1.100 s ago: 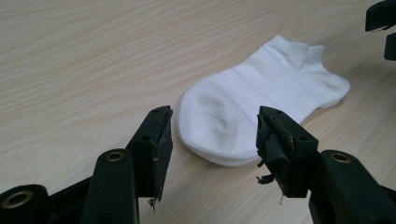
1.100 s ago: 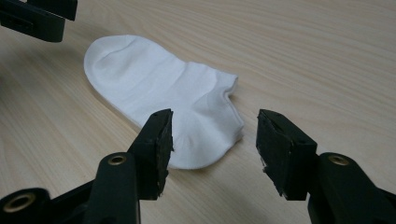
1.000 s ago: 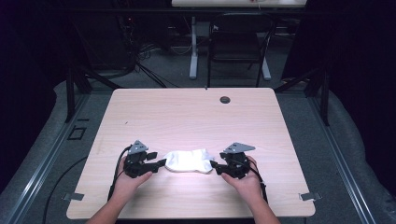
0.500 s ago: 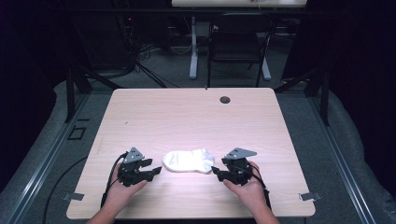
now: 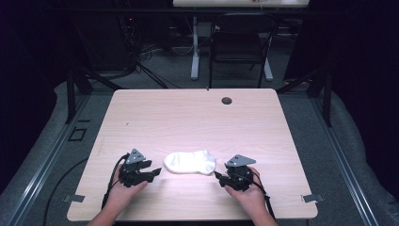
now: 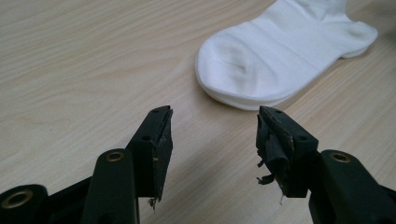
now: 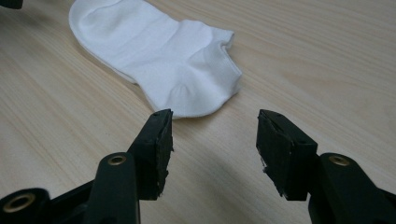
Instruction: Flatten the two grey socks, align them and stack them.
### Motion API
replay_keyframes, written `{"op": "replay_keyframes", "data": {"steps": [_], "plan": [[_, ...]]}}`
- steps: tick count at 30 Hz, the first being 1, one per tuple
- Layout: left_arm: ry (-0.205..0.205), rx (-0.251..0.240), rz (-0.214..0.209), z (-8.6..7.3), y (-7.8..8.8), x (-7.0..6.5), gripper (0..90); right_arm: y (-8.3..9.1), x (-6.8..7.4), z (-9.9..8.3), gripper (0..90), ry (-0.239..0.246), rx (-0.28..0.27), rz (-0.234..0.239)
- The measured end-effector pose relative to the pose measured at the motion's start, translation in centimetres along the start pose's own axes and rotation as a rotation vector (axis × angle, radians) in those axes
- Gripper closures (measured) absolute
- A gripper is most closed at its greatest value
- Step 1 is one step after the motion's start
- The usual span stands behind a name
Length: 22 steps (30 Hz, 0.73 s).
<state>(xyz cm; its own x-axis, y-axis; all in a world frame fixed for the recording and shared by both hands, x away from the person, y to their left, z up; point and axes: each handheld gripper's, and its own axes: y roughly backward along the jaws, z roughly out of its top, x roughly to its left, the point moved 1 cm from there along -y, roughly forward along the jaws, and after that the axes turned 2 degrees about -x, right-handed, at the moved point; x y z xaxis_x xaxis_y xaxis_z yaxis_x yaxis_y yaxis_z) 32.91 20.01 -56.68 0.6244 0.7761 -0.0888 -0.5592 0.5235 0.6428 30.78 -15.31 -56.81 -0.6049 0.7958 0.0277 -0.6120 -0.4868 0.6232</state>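
So both grippers have let go and backed off since a second ago, when they were right up against the ends of the white sock [image 5: 190, 162]. Now the left gripper [image 5: 153, 172] and right gripper [image 5: 219, 175] sit just beside it with jaws spread wide and nothing in them. The sock lies flat near the front edge of the worktop [image 5: 197, 117], looks like two layers stacked, so I'd guess the folding or pairing is pretty much done.

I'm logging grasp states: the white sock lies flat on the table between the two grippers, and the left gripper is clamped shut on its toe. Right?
Not quite. The left gripper is open and clear of the sock, as the left gripper view shows. The sock does lie flat on the table between the two grippers.
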Motion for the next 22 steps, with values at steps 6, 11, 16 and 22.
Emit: {"op": "replay_keyframes", "data": {"steps": [6,11,16,22], "plan": [[-0.007,0.010,0.007,0.01,-0.55,0.18,46.0,-0.23,-0.43,-0.30,45.8,-0.024,0.002,0.001],[-0.001,0.010,0.001,0.05,-0.79,0.18,46.1,-0.48,-0.57,-0.35,45.7,-0.041,0.002,0.016],[-0.015,0.001,-0.006,0.18,-0.81,0.05,46.8,-0.54,-0.62,-0.39,45.7,-0.041,0.005,0.020],[-0.018,-0.035,0.008,0.34,-0.56,0.42,45.1,-0.37,-0.52,-0.22,49.7,-0.038,-0.008,0.045]]}}
